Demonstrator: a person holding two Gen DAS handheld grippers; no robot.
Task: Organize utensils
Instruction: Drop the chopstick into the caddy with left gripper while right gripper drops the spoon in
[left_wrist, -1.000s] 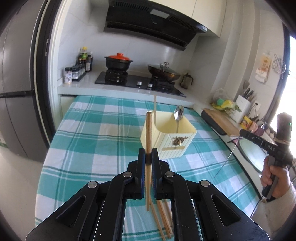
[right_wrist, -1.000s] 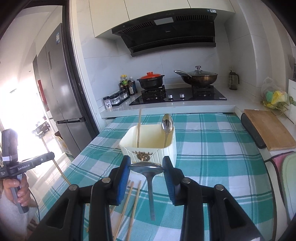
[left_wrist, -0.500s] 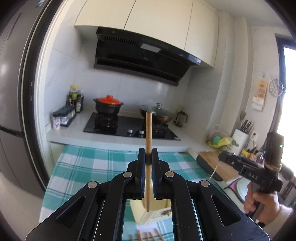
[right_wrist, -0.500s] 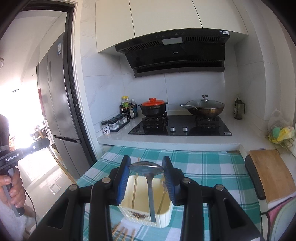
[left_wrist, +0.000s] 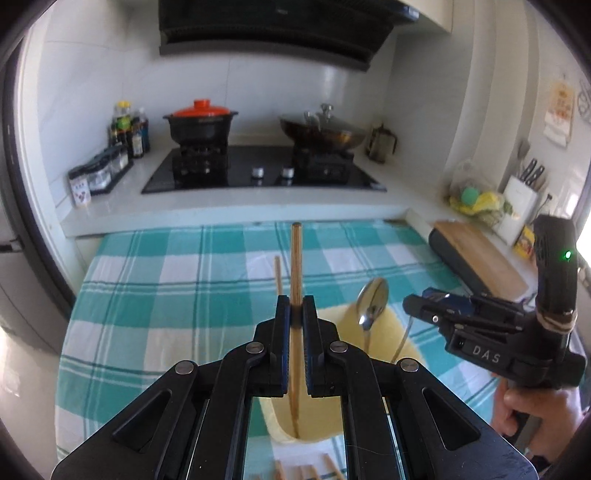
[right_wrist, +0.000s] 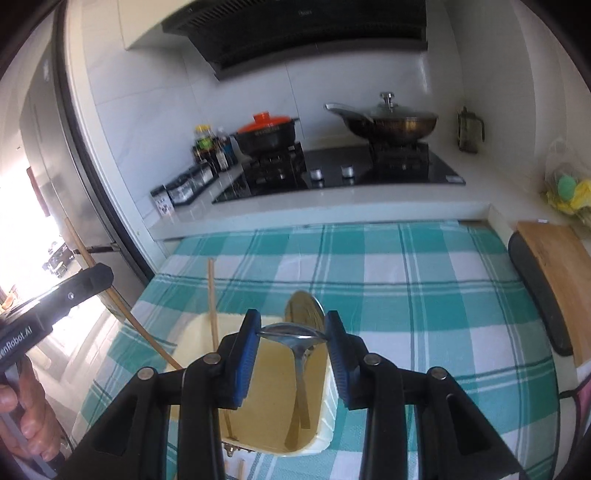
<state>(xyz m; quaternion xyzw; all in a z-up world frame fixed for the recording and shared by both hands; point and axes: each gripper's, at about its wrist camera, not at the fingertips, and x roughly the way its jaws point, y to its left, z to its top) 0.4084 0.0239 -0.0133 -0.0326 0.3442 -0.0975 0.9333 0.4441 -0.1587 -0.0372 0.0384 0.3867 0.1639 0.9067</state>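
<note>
Now we lower a chopstick (left_wrist: 295, 280) (left hand-held gripper (left_wrist: 295, 325) clamped) and a spoon (right_wrist: 293, 334) (right hand-held gripper (right_wrist: 291, 332) clamped) into the caddy (right_wrist: 325, 443), more chopsticks (left_wrist: 306, 472) left on the table (left_wrist: 147, 295).

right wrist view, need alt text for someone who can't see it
The right gripper holds a metal spoon by its bowl, handle hanging down into a cream utensil box on a teal checked tablecloth. A second spoon and a chopstick already stand in the box; a stove with pots sits behind.
</note>
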